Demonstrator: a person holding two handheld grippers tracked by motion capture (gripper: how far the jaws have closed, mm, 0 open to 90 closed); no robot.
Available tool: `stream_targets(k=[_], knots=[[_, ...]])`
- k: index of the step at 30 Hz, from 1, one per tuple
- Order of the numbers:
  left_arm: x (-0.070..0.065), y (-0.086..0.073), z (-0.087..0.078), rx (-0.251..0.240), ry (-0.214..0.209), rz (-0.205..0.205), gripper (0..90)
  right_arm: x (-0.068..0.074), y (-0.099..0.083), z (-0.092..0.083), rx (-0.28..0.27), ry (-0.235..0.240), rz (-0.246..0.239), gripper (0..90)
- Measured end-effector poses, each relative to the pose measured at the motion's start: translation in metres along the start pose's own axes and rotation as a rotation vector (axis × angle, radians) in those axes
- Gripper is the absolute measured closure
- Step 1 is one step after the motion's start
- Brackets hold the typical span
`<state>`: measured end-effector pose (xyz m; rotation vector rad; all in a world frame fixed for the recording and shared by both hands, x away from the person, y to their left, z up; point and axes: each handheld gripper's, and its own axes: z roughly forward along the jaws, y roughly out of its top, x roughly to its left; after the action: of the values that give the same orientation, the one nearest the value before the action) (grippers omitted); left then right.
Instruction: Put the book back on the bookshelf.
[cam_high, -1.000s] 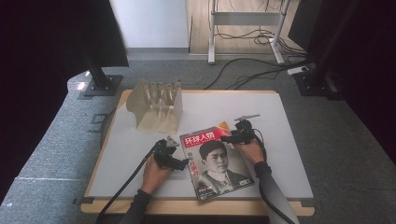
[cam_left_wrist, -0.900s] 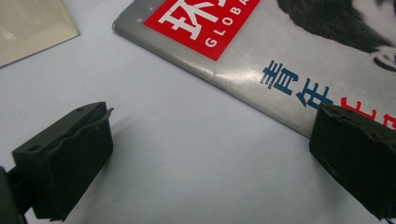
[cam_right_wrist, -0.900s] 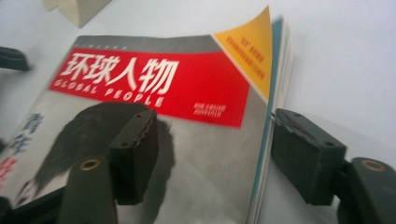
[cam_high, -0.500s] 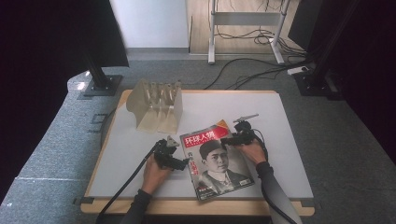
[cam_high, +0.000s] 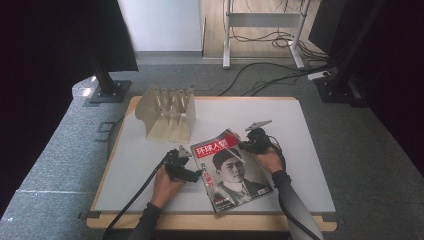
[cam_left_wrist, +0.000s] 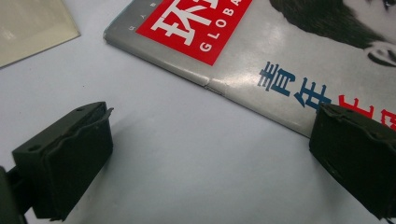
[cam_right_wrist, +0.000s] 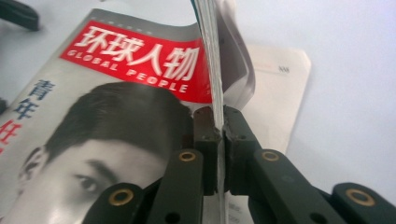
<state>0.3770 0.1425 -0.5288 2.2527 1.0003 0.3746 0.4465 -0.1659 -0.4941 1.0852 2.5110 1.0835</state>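
Pinched tight on the free edge of the glossy red-and-grey magazine (cam_right_wrist: 140, 107): right gripper (cam_right_wrist: 219, 128), jaws just closed down onto a sheaf of pages, the edge bowing upward between the pads and a paler page laid bare beneath. Probably gripped there to lift and turn the cover, since the opening edge is the only side free to rise.

Nearby, at the spine side: left gripper (cam_left_wrist: 205, 154), jaws spread wide, nothing between them, one black jaw just over the spine margin of the cover, the other over bare white tabletop (cam_high: 280, 120). Likely parked there to pin the spine down should the whole issue slide.

Magazine lying slightly askew at the near middle of the table, between both hands.

Farther back, well apart: beige slotted desktop file rack (cam_high: 167, 115), compartments empty, standing near the far left edge.
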Motion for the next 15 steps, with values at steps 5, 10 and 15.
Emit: stream_targets(k=[5, 10, 15], knots=[[0.0, 0.0, 0.0, 0.0, -0.003, -0.002, 0.0, 0.017, 0.01, -0.015, -0.012, -0.019, -0.059, 85.7], [0.001, 0.0, 0.0, 0.001, -0.005, -0.003, 0.0, 0.029, 0.019, -0.03, -0.024, -0.015, -0.085, 85.8], [0.001, 0.0, 0.0, 0.002, -0.01, -0.002, 0.0, 0.041, 0.026, -0.043, -0.049, -0.007, -0.116, 86.0]])
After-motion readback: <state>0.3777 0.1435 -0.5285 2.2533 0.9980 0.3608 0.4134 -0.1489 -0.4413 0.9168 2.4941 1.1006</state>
